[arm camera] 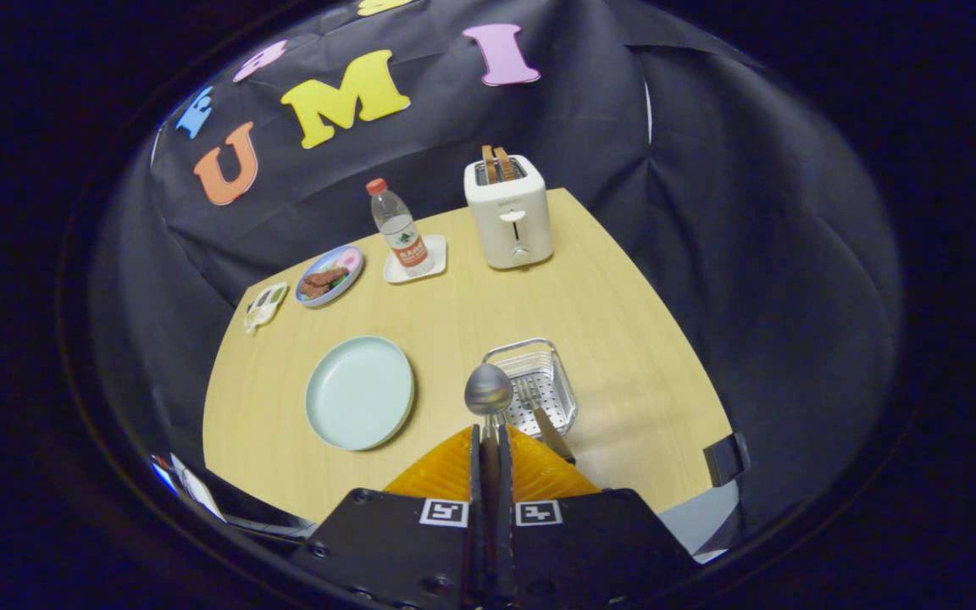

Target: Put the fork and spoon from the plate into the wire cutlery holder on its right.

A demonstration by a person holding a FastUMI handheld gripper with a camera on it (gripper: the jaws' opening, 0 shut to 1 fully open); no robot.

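Closest of all, the gripper (489,440) has its two orange fingers (446,470) pressed nearly together, clamped on the handle of the spoon (488,390), whose bowl stands up just ahead of the fingertips, above the wooden table (607,313).

Furthest left, near the table's far left corner, lies a small white divided dish (265,305). Just beside it sits a small plate of food (329,275) with a blue rim, holding something brown. Nearer the fingers and left of them rests the pale green plate (359,391), with no cutlery on it. Beyond it, toward the back wall, a water bottle (399,227) with a red cap stands upright on a white square coaster (417,261). Next along is a white toaster (508,213) at the far edge of the table, two slices of toast (497,163) poking out of its top.

Right of the held spoon sits the wire cutlery holder (535,381), close beside the spoon's bowl. The fork (541,415) is already in it, tines down inside the basket and its handle leaning out over the near rim toward the fingers. Furthest right, a dark clamp-like piece (727,457) sits at the table's near right corner.
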